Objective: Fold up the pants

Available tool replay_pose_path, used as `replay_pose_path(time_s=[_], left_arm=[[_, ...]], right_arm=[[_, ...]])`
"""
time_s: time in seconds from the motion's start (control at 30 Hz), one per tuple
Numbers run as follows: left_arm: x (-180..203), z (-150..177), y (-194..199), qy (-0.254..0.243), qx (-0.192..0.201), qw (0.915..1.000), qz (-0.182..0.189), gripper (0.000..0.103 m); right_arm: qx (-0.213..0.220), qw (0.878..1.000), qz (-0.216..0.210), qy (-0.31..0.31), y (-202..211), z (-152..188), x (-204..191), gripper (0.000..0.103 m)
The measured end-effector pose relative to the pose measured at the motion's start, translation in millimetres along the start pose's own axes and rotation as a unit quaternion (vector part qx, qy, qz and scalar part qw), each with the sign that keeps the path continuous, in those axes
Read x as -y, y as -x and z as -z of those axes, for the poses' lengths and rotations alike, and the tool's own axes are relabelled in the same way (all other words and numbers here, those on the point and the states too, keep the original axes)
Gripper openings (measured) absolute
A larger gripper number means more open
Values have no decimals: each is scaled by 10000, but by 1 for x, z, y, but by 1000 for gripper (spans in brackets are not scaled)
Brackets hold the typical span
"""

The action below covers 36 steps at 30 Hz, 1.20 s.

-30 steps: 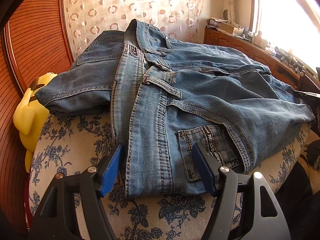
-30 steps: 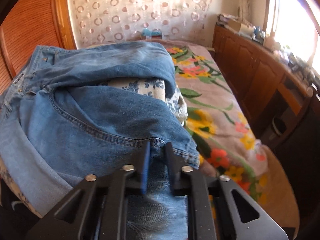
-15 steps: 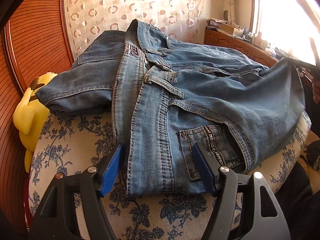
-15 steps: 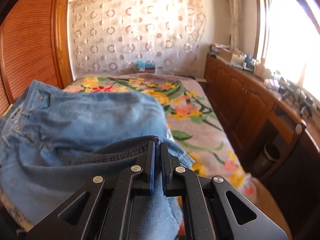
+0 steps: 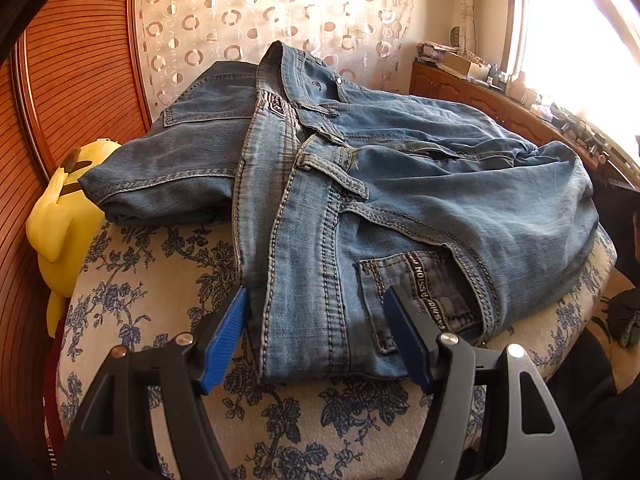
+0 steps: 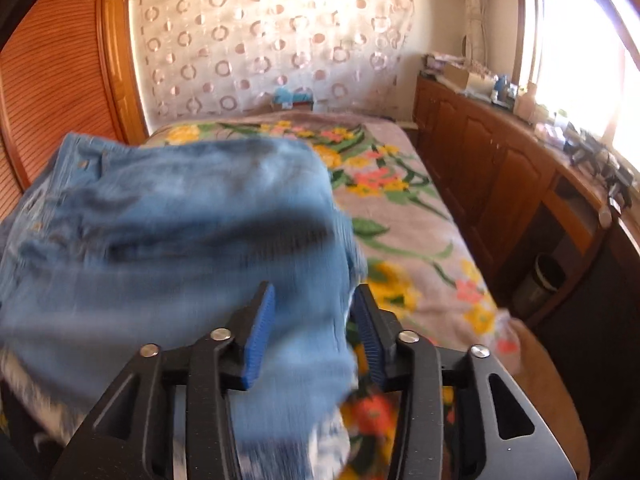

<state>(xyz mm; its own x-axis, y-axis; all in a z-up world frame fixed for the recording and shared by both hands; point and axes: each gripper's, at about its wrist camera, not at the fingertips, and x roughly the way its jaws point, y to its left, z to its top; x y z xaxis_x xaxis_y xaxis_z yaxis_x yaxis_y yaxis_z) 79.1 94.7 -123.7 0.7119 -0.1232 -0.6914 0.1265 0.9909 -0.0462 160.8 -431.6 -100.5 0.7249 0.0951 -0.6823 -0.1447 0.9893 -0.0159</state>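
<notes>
The left gripper (image 5: 316, 332) stands with its blue pads wide apart, straddling the near edge of the jeans (image 5: 360, 208); the left pad (image 5: 224, 336) sits just off the waistband's outer seam and the right pad (image 5: 404, 340) lies over the back pocket (image 5: 416, 300) with its black lettered strip, neither pressing the cloth. The right gripper (image 6: 314, 332) has just been opening its jaws: the pads stand parted with a blurred fold of the denim (image 6: 168, 248) between them, and a gap shows beside the right pad, so the cloth lies loose there rather than pinched.

The jeans lie heaped in a rough fold on a rounded cushion (image 5: 160, 280) covered in white fabric with a blue flower print. The waistband runs from the near edge away toward the back, a leg section is folded out to the left, and the right-hand part is bunched into a thick rounded fold at the cushion's right edge. A yellow plush toy (image 5: 60, 224) is wedged between the cushion and the slatted wooden door (image 5: 72, 72) on the left.

Beyond the jeans, in the right wrist view, a bed with a floral spread (image 6: 400, 216) runs to a curtain with ring patterns (image 6: 272, 40). A wooden cabinet (image 6: 480, 152) along the window side carries small clutter on top, too small to make out. A dark bin (image 6: 540, 280) stands on the floor in a recess of it; its contents cannot be seen
</notes>
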Motion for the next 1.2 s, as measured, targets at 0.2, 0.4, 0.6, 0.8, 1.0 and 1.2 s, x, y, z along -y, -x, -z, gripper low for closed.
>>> replay_pose_path(time_s=[0.2,0.4,0.6,0.8,1.0,1.2], left_arm=[[4,-2,6,-65,18,10000,-7,69],[2,-1,16,-32,57,10000,-44,69],[-10,8,24,6,13,9998,-205,69],[-21,15,20,190,-47,9997,-111,70],[-21,17,11,335,-91,9993,151,61],[-19,20,11,362,-73,9986,390,45]], right_arm=[[-199,9998,-89,-19,16,40,-1,45],[-373,9989,-172,237,8,51,-17,46],[-312,9990,-85,297,-1,50,-22,45],[-197,9994,-100,264,-5,49,-24,39],[-82,9997,-8,248,-1,52,-20,1],[29,9999,-111,86,8,56,-15,2]])
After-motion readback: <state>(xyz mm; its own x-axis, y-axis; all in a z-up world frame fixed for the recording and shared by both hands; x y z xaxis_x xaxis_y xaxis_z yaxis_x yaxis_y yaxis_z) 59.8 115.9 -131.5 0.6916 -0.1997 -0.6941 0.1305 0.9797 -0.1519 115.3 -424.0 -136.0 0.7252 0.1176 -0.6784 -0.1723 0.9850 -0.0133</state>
